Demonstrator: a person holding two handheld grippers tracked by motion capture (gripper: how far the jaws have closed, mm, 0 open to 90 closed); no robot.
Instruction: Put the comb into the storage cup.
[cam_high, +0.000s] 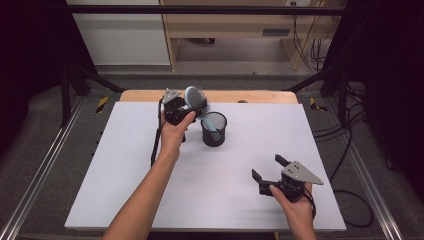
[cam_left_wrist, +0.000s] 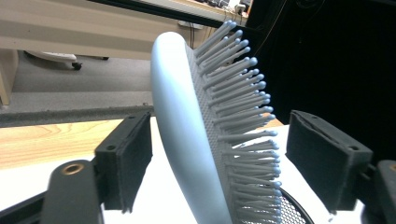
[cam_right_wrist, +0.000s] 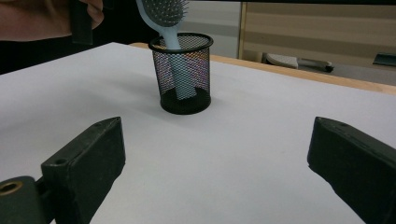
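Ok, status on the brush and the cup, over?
Left tongs open, astride the brush head, pads clear of it. Hairbrush handle-down in the black mesh cup, leaning on the rim. Right tongs open, idle near table edge. Nothing in the way.

hairbrush — handle down in mesh cup | cup — mid-table, far side

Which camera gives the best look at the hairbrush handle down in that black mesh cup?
The right gripper view: the hairbrush handle shows through the mesh cup to its floor. The high view catches a sliver inside the rim; the left gripper view shows the bristled head.
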